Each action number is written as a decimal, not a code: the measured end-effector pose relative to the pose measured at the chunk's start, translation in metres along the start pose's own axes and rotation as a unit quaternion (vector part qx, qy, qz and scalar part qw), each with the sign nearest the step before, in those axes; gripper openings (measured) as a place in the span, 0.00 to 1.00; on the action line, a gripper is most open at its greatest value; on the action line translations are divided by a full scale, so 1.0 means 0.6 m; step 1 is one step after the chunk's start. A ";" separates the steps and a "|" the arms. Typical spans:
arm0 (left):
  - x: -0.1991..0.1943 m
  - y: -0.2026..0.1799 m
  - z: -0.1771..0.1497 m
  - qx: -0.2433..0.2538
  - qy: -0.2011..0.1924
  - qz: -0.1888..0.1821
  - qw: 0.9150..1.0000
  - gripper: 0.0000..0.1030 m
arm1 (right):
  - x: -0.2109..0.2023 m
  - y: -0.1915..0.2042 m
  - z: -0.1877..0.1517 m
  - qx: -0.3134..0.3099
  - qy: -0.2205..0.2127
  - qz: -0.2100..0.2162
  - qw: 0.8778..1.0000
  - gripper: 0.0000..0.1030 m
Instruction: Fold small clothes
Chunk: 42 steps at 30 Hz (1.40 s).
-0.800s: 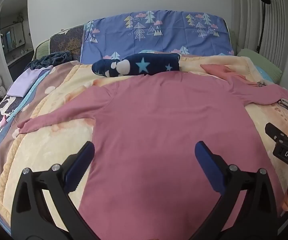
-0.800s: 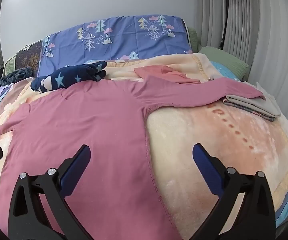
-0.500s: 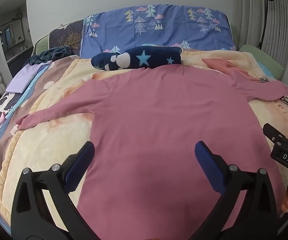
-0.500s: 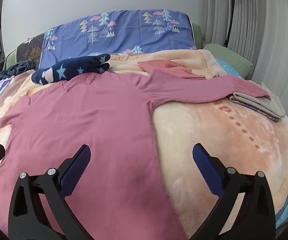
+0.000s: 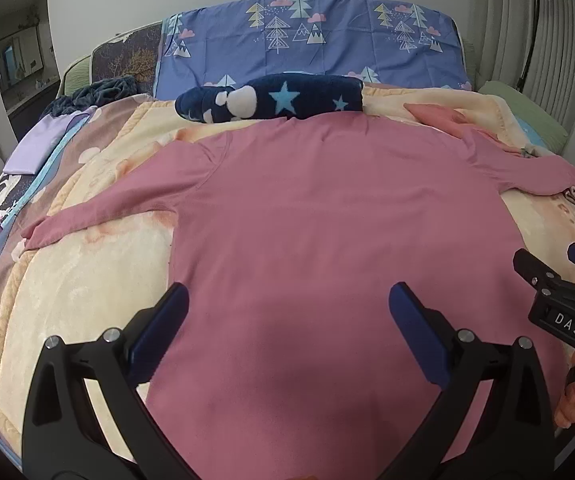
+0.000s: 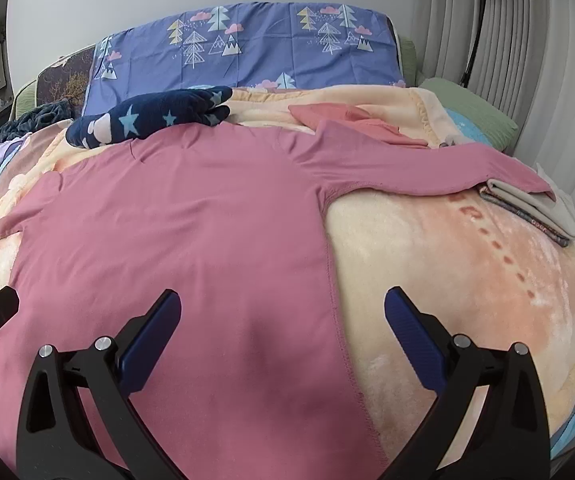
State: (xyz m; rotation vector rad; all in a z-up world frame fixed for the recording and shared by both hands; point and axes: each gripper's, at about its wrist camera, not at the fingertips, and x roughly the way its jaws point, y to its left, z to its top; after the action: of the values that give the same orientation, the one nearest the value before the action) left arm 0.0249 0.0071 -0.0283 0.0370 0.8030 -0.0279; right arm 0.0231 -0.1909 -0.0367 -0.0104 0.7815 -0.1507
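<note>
Both grippers spread wide over the pink shirt

The left gripper (image 5: pixel 287 316) and right gripper (image 6: pixel 281 316) sit at the bottom of their frames, jaws wide apart, holding nothing. The shirt (image 5: pixel 327 216) lies flat across the frame centre on the blanket (image 6: pixel 467 280), sleeves out; its right side seam runs between the right gripper's fingers (image 6: pixel 411 328).

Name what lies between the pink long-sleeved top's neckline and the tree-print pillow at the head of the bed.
A rolled navy star-print fleece lies there, its near edge touching the pink top and the blue pillow behind it. The left wrist view shows it best.
</note>
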 end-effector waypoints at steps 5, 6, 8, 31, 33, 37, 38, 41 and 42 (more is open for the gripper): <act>0.009 0.004 -0.003 -0.001 0.007 -0.001 1.000 0.98 | 0.006 -0.002 0.000 -0.004 0.002 0.000 1.000 0.99; 0.012 0.006 -0.003 -0.002 0.008 -0.002 1.000 0.98 | 0.006 -0.001 0.000 -0.005 0.002 -0.001 1.000 0.99; 0.016 0.007 -0.005 -0.005 0.011 -0.004 1.000 0.98 | 0.007 0.001 -0.002 -0.007 0.004 -0.001 1.000 0.99; 0.048 0.011 -0.026 -0.014 0.038 -0.047 0.998 0.98 | 0.019 0.011 -0.008 -0.015 0.013 -0.002 1.000 0.99; 0.053 0.010 -0.026 -0.017 0.051 -0.058 0.997 0.98 | 0.019 0.014 -0.007 -0.014 0.015 -0.003 1.000 0.99; 0.057 0.008 -0.029 -0.017 0.060 -0.064 0.996 0.98 | 0.027 0.012 -0.008 -0.013 0.025 -0.009 1.000 0.99; 0.058 0.009 -0.029 -0.017 0.059 -0.065 0.996 0.98 | 0.029 0.012 -0.008 -0.011 0.028 -0.010 0.999 0.99; 0.058 0.013 -0.031 -0.022 0.057 -0.070 0.996 0.98 | 0.032 0.013 -0.009 -0.009 0.033 -0.008 0.999 0.99; 0.057 0.014 -0.031 -0.023 0.056 -0.072 0.996 0.98 | 0.033 0.013 -0.009 -0.010 0.033 -0.008 0.999 0.99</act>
State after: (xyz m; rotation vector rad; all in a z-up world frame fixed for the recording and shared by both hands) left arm 0.0357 0.0162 -0.0655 -0.0641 0.9166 -0.1444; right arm 0.0340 -0.1854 -0.0548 -0.0311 0.8483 -0.1591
